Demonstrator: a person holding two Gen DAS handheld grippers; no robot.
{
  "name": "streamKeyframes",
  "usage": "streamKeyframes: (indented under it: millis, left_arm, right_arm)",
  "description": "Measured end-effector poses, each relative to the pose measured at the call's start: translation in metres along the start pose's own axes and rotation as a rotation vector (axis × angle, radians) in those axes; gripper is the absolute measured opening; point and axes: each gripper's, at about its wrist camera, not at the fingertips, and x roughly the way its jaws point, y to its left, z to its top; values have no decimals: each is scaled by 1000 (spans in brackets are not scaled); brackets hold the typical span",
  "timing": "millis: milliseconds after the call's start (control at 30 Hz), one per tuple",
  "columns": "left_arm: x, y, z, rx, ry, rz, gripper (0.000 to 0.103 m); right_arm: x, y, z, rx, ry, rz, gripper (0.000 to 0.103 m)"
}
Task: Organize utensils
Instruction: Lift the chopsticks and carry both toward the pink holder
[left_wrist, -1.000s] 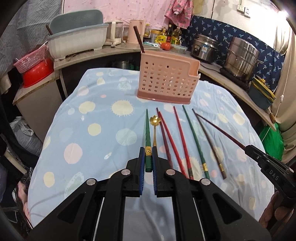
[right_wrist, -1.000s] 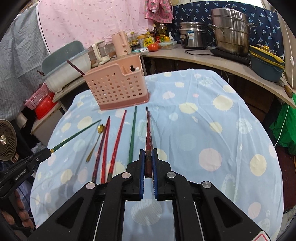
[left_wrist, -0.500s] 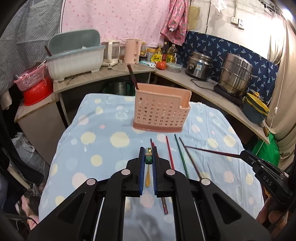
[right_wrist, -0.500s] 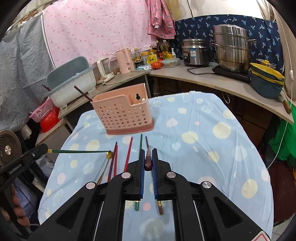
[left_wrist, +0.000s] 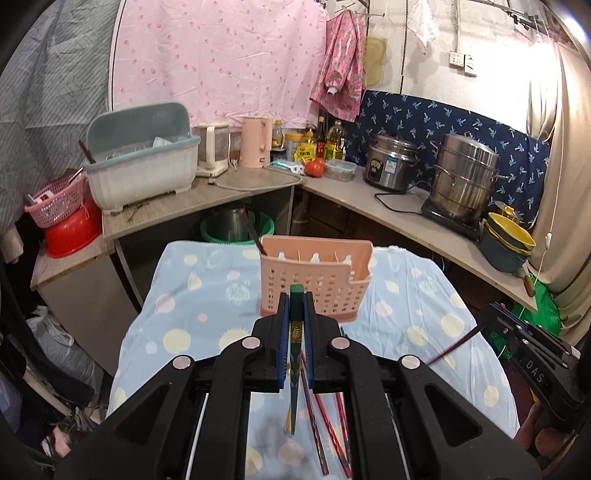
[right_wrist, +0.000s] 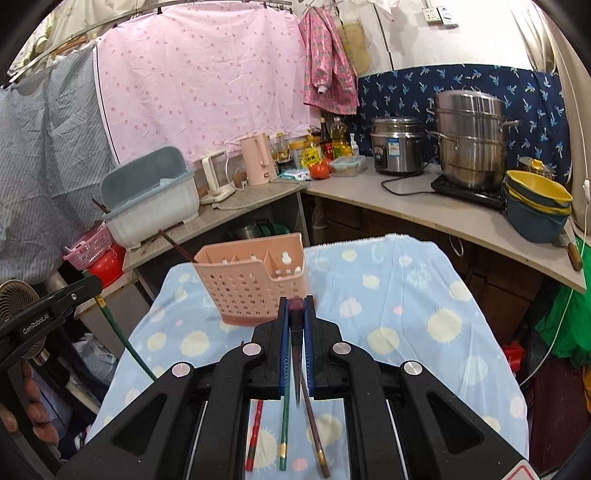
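The sorting is at an early stage, as far as the views show. The pink perforated plastic utensil holder (left_wrist: 314, 280) stands upright on the desk covered with a pale blue spotted cloth (left_wrist: 192, 295), and only one dark stick (left_wrist: 251, 230) leans out of its left compartment. Several loose chopsticks remain on the cloth: a red patterned chopstick (right_wrist: 254, 435), a green chopstick with a gold band (right_wrist: 283, 432) and a brown chopstick (right_wrist: 314, 428) lie side by side below the right tongs. The left view shows more red ones under the left tongs, partly hidden.

The left tongs (left_wrist: 295, 317) are clenched on a dark green chopstick with a gold band (left_wrist: 294, 365), gripped near its thick end so the thin end hangs down toward the cloth. The right tongs (right_wrist: 296, 321) are clenched on a dark reddish-brown chopstick (right_wrist: 296, 354), held the same way. Both sticks are clear of the desk, in front of the holder and not yet in it.

Compared with a second ago, both chopsticks have left the cloth: then they pointed forward along the desk among the others, now they dangle steeply from the tongs. Both views have risen, so the holder's open top and dividers now show, and the tongs have kept their grip throughout. What is left, I judge, is dropping these two in and then fetching the rest.
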Motion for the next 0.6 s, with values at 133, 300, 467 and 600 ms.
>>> streamKeyframes:
  millis: [133, 300, 467, 600]
  left_arm:
    - [-2, -4, 29, 11, -48, -5, 7]
    - [0, -7, 69, 14, -108, -12, 7]
    - [9, -15, 112, 26, -166, -20, 7]
    - [15, -21, 141, 31, -207, -26, 7]
  right_arm:
    - [1, 3, 24, -6, -38, 10, 7]
    - [7, 7, 61, -13, -96, 16, 7]
    - [23, 17, 96, -28, -153, 14, 7]
    - [36, 26, 125, -34, -203, 14, 7]
